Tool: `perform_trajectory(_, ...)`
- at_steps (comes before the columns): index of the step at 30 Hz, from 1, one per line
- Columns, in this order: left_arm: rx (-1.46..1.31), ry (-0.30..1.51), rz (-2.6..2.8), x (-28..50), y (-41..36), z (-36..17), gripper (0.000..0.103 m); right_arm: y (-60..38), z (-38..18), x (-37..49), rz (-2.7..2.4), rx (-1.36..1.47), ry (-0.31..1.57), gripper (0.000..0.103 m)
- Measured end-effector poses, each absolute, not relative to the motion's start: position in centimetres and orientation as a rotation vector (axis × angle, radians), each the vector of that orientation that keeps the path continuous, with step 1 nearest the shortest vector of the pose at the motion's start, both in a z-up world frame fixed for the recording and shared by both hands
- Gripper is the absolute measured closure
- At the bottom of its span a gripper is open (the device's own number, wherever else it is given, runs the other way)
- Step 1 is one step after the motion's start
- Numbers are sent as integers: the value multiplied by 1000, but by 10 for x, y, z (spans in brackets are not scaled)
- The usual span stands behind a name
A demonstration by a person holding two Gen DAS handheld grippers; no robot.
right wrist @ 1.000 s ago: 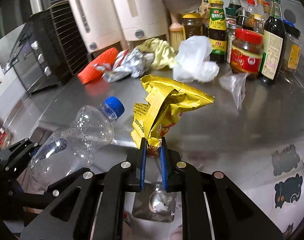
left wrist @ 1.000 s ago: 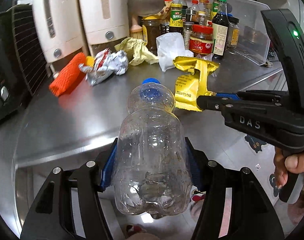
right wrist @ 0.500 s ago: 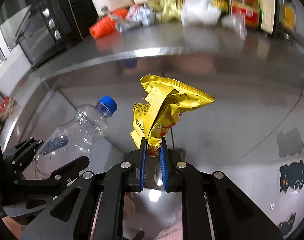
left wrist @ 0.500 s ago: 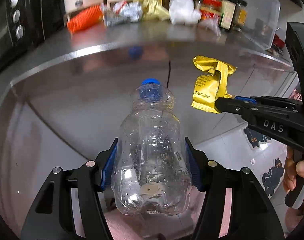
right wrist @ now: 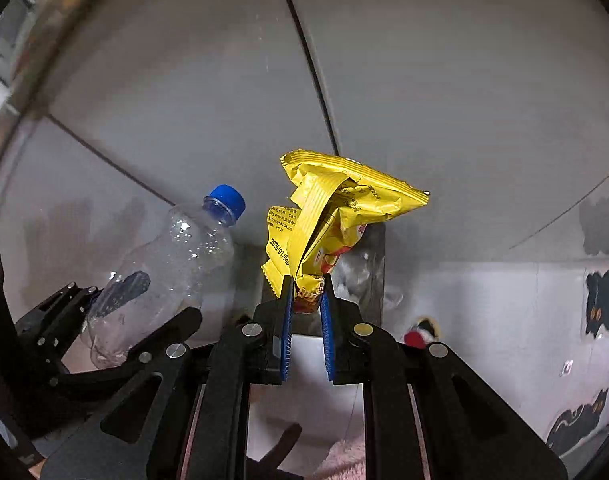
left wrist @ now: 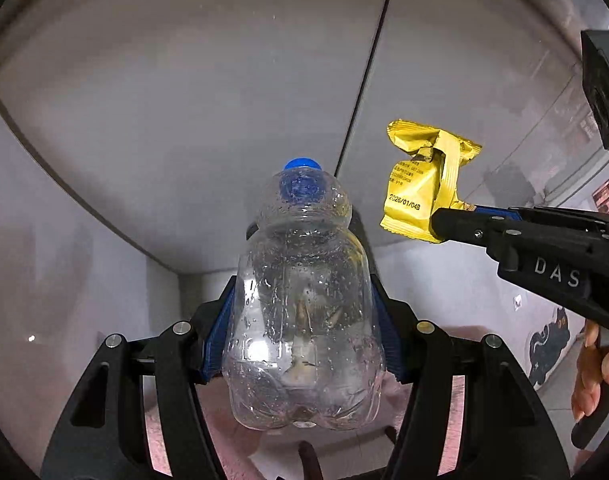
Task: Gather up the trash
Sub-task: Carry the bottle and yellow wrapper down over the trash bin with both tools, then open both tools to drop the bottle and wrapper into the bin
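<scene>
My left gripper (left wrist: 304,312) is shut on a clear empty plastic bottle (left wrist: 304,312) with a blue cap (left wrist: 302,165), cap pointing away from me. The bottle also shows at the left of the right wrist view (right wrist: 164,268). My right gripper (right wrist: 306,292) is shut on the bottom corner of a crumpled yellow snack wrapper (right wrist: 336,208). The wrapper also shows in the left wrist view (left wrist: 424,184), to the right of the bottle, held by the right gripper (left wrist: 444,220). Both grippers are below the counter, in front of the steel cabinet doors (left wrist: 184,100).
Grey steel cabinet doors (right wrist: 424,80) with a dark vertical seam (right wrist: 304,52) fill both views. A tiled wall with black cat stickers (right wrist: 602,304) is at the right. The counter's edge (right wrist: 36,60) curves at the upper left. A pink mat (left wrist: 224,432) lies below.
Both grippers have dropped from above the countertop to below its edge, each still holding its item. The counter clutter has left the view; cabinet doors now fill it.
</scene>
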State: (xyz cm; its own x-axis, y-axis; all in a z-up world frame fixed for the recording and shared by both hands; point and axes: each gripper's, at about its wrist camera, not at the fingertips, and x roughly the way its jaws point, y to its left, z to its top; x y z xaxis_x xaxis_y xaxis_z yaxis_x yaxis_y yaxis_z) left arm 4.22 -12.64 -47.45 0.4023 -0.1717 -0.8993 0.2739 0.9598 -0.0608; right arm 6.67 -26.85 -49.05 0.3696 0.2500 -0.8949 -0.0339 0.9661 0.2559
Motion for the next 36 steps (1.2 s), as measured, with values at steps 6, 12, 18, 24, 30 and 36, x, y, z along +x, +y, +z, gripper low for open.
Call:
perform_trajectory(6, 106, 1220, -265, 67, -131, -526, 45, -269, -548, 92, 170, 239, 1296, 88)
perform_trajectory(12, 96, 1278, -256, 81, -134, -563, 45, -266, -580, 114, 155, 240, 1364, 88)
perform_trajectory(18, 87, 1301, -257, 94, -134, -577, 44, -261, -588, 126, 152, 237, 1386, 82)
perform_trajectory(24, 88, 1271, -230, 93, -126, -564, 36, -260, -580, 130, 134, 235, 1355, 56)
perform_trajectory(30, 83, 1208, -203, 88, -116, -535, 22, -268, -549, 122, 98, 244, 1288, 31)
perform_trajectory(36, 70, 1132, -189, 72, -112, -491, 14, -277, -491, 94, 88, 236, 1167, 15)
